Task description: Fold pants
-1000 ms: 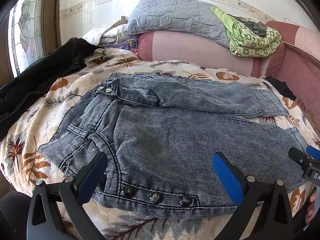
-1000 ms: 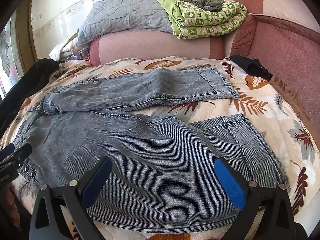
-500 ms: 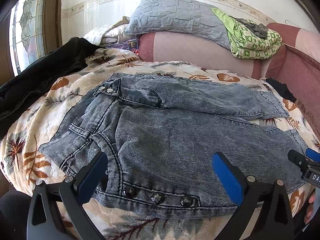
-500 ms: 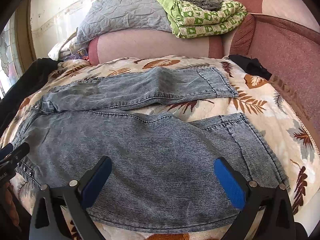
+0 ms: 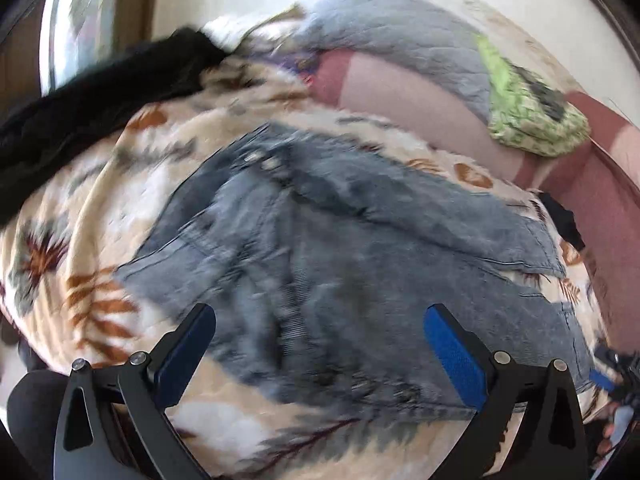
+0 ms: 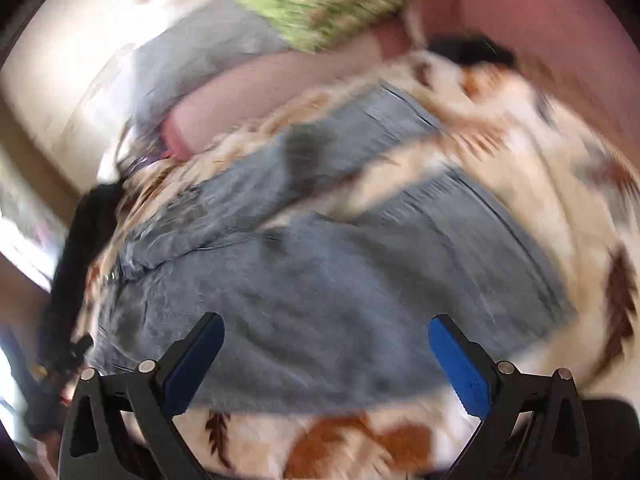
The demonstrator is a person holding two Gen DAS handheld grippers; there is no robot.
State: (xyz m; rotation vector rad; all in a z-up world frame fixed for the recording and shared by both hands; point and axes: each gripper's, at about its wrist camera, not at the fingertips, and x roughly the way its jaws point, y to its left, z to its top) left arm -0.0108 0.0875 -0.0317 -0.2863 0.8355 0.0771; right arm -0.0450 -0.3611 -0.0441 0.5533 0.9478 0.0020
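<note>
with both sets of jaws apart and empty, the left gripper should pinch the pants at the waistband, the right gripper the near hem, both layers together.

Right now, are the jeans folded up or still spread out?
Spread out. The jeans lie flat on the leaf-print blanket, both legs apart with blanket showing between them. No fold shows, though the pictures are blurry.

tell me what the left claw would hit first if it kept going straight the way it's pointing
Most likely the grey jeans: the left claw is open and empty, and its fingers frame the waistband end lying on the leaf-print blanket. The frame is motion-blurred, so how far off the denim is remains unclear.
</note>
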